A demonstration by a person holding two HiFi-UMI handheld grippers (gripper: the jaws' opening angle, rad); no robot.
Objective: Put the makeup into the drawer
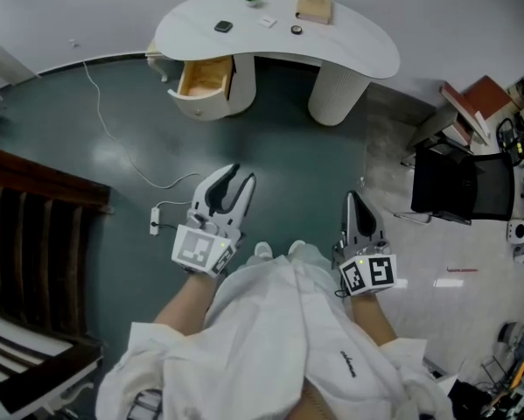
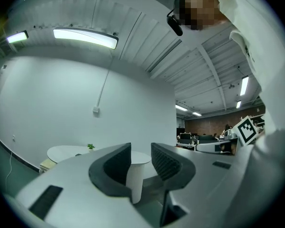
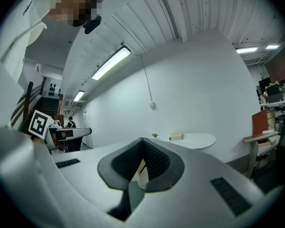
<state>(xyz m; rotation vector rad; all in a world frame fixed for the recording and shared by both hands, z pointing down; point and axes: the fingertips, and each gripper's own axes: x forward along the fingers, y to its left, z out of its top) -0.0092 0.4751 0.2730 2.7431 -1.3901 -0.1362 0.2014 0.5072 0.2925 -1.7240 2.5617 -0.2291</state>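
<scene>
The makeup [image 1: 223,26] lies well beyond left tongs [image 1: 242,175] and right tongs [image 1: 353,196].

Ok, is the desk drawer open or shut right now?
Open: the drawer is pulled out from under the white desk, its wooden inside showing in the head view.

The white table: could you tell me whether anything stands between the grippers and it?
Nothing visible does: bare floor separates the left gripper, the right gripper and the table; a cable lies off to the left.
</scene>
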